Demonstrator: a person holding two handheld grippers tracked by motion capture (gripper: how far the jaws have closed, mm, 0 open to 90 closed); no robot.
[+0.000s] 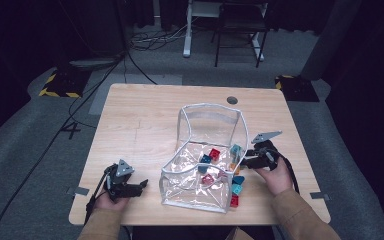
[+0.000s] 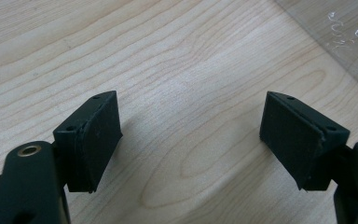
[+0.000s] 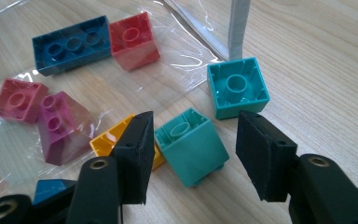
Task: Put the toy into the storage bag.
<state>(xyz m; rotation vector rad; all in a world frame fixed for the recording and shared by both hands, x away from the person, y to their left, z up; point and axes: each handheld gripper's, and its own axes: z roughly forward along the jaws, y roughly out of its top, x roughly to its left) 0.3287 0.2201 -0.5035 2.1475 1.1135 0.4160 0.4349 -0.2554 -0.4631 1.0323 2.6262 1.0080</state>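
So the work looks like putting toy blocks into the clear bag (image 1: 200,150), and it seems only partly done. Several blocks, like the dark blue block (image 3: 72,44) and a red block (image 3: 134,39), lie already on the plastic inside. Some are not yet in: the teal block (image 3: 193,147) lies tipped on the bare wood between the jaws of the right gripper (image 3: 193,158), and a second teal block (image 3: 237,88) lies just behind it, hollow side up, near the grey edge of the bag. A yellow block (image 3: 109,140) sits beside the left jaw at the plastic's edge.

The right gripper's jaws stand apart around the teal block; the pads do not seem to press it, so I judge it is not grasped. The left gripper (image 2: 191,140) rests spread wide over bare table (image 1: 135,115), holding nothing.

For moving, the table at the left is free; on the right the blocks lie close to the table's edge and to the bag's wall, so little room there
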